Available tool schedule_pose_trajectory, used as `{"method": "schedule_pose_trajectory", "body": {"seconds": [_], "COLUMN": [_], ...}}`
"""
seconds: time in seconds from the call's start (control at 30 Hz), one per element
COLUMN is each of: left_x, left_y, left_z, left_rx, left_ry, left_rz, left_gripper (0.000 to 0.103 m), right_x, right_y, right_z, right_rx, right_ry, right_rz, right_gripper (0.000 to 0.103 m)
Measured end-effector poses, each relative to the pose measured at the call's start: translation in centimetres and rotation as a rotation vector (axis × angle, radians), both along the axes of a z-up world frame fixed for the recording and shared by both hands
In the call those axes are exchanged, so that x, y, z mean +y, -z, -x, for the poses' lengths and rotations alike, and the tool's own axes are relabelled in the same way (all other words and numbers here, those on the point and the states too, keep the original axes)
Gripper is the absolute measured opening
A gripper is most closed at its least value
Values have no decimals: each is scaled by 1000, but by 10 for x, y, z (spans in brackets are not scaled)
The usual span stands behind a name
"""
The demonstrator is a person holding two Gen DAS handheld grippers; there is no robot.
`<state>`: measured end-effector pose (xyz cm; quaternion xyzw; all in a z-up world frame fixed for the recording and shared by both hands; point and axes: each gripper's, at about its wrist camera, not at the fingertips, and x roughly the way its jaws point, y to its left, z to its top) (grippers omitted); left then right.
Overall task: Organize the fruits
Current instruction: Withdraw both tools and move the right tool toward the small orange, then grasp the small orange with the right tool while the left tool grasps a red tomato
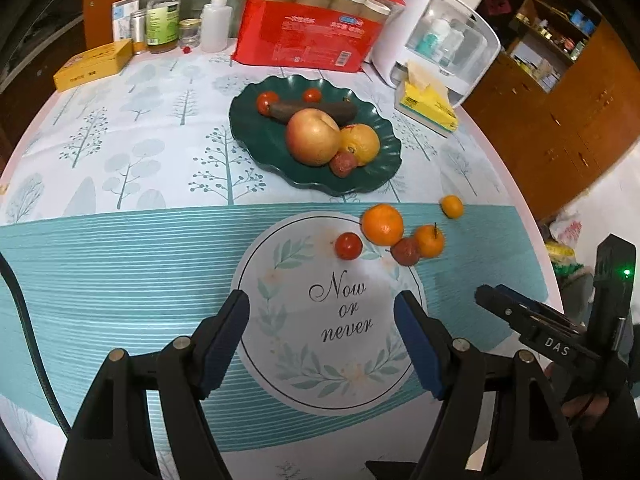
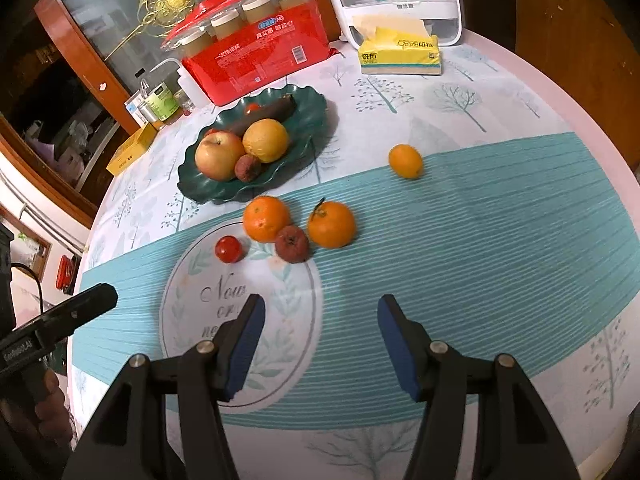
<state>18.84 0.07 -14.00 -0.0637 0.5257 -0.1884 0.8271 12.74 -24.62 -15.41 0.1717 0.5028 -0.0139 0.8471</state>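
Observation:
A dark green scalloped plate (image 1: pixel 256 136) (image 2: pixel 308 120) holds an apple (image 1: pixel 312 136) (image 2: pixel 218 156), an orange (image 1: pixel 360 144) (image 2: pixel 266 140), a dark long fruit (image 1: pixel 316 110), small tomatoes and a wrinkled red fruit (image 1: pixel 343 164). Loose on the cloth in front of it lie a tomato (image 1: pixel 348 245) (image 2: pixel 229 249), two mandarins (image 1: pixel 382 224) (image 2: pixel 331 224), a wrinkled red fruit (image 1: pixel 405 251) (image 2: pixel 292 243) and a small kumquat (image 1: pixel 452 206) (image 2: pixel 406 161). My left gripper (image 1: pixel 322 344) is open and empty, short of the loose fruit. My right gripper (image 2: pixel 320 346) is open and empty too.
At the table's back stand a red pack of paper cups (image 1: pixel 312 36), bottles (image 1: pixel 162 16), a yellow box (image 1: pixel 94 64), a yellow tissue pack (image 1: pixel 426 106) (image 2: pixel 400 54) and a white organizer (image 1: pixel 436 36). The table's round edge (image 2: pixel 600 128) curves past on the right.

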Motion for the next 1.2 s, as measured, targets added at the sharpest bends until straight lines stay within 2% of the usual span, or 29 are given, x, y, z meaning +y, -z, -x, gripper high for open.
{"method": "schedule_pose_trajectory", "body": {"seconds": [0.33,0.53,0.87,1.0,1.2], "left_x": [-28,-40,-59,-65,-72], "left_y": [6,17,39,48,63], "left_z": [1,-5,-30,-39,-49], "left_rx": [13,23,50,63,79], "left_ry": [-138,-222,-329,-354,-349], "left_rz": [-14,-22,-49,-60,-70], "left_gripper": [73,73,70,61,55], "right_x": [-59,-82,-90,-87,-83], "right_y": [-9,-10,-3,10,28], "right_z": [-22,-46,-88,-97,-101], "right_rx": [-16,-54,-140,-159,-196], "right_ry": [-89,-195,-359,-406,-449], "right_rz": [49,96,188,221,275], "right_gripper": [59,59,59,59,58]}}
